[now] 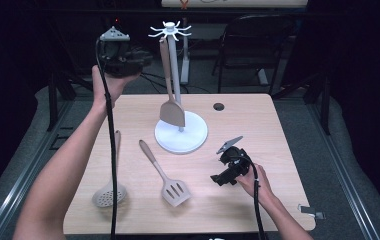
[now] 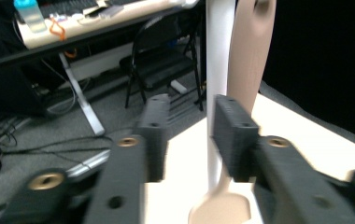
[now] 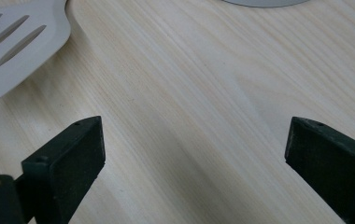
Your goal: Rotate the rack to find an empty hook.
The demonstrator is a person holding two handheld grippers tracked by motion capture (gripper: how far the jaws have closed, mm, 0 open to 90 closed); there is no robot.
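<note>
On the light wooden table (image 1: 258, 120) stands a white utensil stand with a round base, a slim pole and hooks at its top (image 1: 176, 75), and a beige solid-bladed spatula (image 1: 170, 95) hangs from one hook, its blade just above the base. The left gripper (image 1: 140, 57) is held high beside the upper part of the pole, at the level of the spatula's handle; in the left gripper view its jaws stand partly open with nothing between them, the white pole (image 2: 220, 70) and the beige handle (image 2: 248, 51) showing just beyond them. The right gripper (image 1: 221, 177) sits low over the table near its right front, jaws spread wide and empty above bare wood. A beige slotted spatula (image 1: 167, 177) and a beige round perforated skimmer (image 1: 111, 187) lie flat on the table's left front part, well apart from both grippers.
</note>
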